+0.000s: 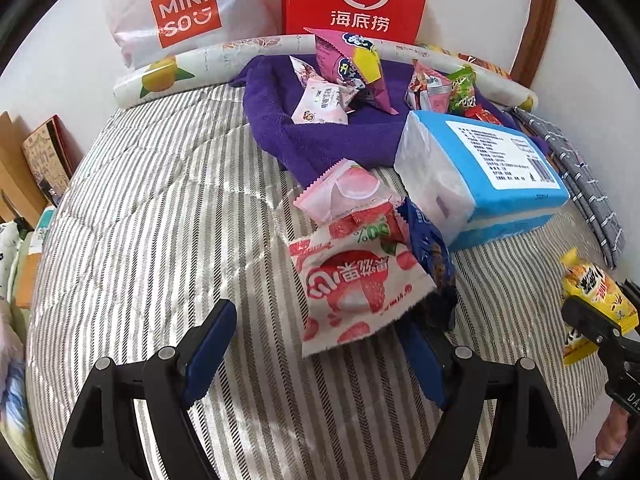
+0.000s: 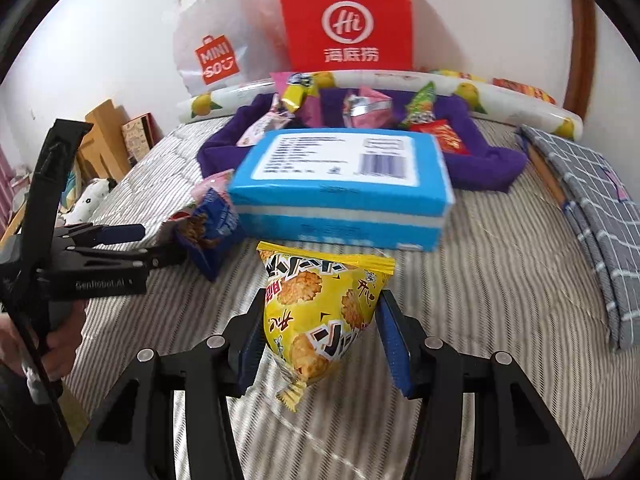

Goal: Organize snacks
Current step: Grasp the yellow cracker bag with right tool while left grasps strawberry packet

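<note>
The right tongs [image 2: 320, 332] are clamped on a yellow snack packet [image 2: 316, 316] above the striped bed [image 2: 500, 264]. The left tongs [image 1: 316, 344] stand apart beside a strawberry packet [image 1: 352, 284], before the blue box [image 1: 492, 168].

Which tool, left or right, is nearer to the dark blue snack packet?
Left. The left tool has the dark blue snack packet just beyond its right finger; the right tool sits farther off, gripping the yellow snack packet.
</note>
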Action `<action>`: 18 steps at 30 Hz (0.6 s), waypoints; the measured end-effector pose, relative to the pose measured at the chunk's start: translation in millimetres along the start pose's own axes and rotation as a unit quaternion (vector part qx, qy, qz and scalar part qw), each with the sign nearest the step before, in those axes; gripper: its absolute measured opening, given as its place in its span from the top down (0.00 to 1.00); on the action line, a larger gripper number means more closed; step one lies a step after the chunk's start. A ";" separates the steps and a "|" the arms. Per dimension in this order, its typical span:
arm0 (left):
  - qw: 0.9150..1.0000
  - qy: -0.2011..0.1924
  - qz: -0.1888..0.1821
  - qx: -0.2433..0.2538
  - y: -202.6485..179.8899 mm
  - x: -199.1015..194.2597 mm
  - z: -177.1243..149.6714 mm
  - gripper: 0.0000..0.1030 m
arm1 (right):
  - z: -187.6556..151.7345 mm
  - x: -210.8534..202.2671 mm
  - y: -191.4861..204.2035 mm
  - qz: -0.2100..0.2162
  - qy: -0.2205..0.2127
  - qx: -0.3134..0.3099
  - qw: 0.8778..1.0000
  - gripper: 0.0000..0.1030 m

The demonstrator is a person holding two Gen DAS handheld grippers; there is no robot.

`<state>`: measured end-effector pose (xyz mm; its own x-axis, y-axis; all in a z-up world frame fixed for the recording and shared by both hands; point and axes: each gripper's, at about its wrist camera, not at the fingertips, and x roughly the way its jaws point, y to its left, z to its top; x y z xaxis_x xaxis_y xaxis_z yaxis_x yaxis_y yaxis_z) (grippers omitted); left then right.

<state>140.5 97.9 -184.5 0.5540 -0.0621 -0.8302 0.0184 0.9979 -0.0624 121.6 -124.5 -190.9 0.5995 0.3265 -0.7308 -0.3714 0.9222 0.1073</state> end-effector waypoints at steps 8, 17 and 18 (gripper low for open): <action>0.999 -0.018 -0.028 0.001 0.5 2.1 7.1 0.28 | -15.2 0.6 -15.4 -0.013 0.015 0.024 1.000 0.49; 0.999 -0.016 -0.041 0.009 -4.0 10.0 10.1 0.52 | -19.0 -0.7 -29.3 -0.027 0.019 0.043 0.999 0.50; 0.999 -0.016 -0.042 0.010 -3.7 9.6 9.5 0.54 | -18.8 -1.2 -29.9 -0.028 0.019 0.045 0.998 0.50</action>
<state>153.7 93.8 -186.9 0.5757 -0.1452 -0.8047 0.0816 0.9894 -0.1201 118.6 -156.3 -205.8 0.5899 0.2681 -0.7617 -0.2728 0.9540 0.1246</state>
